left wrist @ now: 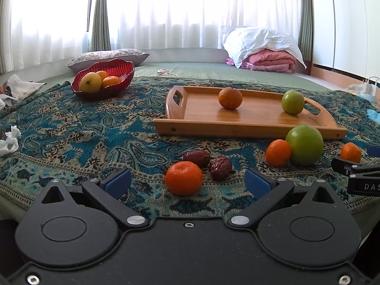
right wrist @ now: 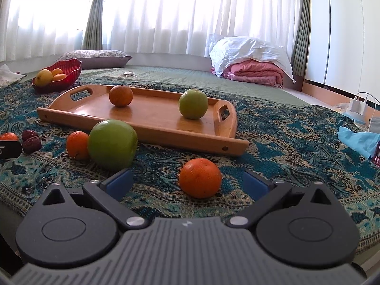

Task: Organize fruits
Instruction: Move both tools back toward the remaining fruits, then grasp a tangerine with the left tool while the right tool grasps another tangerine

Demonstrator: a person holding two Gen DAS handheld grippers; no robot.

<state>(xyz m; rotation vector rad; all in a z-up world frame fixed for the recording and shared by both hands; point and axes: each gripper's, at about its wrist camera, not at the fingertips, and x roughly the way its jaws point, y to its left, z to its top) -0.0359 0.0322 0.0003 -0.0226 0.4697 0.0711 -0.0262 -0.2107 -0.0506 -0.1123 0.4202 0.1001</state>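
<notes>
My left gripper (left wrist: pixel 187 184) stands open over the patterned cloth, a small tangerine (left wrist: pixel 183 178) lying between its blue pads, two dried dates (left wrist: pixel 209 162) just beyond. My right gripper (right wrist: pixel 187 181) is open too, with another tangerine (right wrist: pixel 200 178) between its fingers, untouched. A big green apple (right wrist: pixel 112 144) and a small tangerine (right wrist: pixel 77 144) sit to its left. The wooden tray (right wrist: pixel 166 128) holds an orange (right wrist: pixel 120 95) and a green apple (right wrist: pixel 193 103). A red bowl (left wrist: pixel 118 71) at the far left holds a yellow fruit and tangerines.
Folded pink and white bedding (left wrist: pixel 263 52) lies at the back right, a pillow (left wrist: pixel 111 55) behind the bowl. Crumpled paper (left wrist: pixel 9 140) sits at the left edge, a blue cloth (right wrist: pixel 358 140) and chargers (right wrist: pixel 359 105) at the right. The cloth's front edge runs just below both grippers.
</notes>
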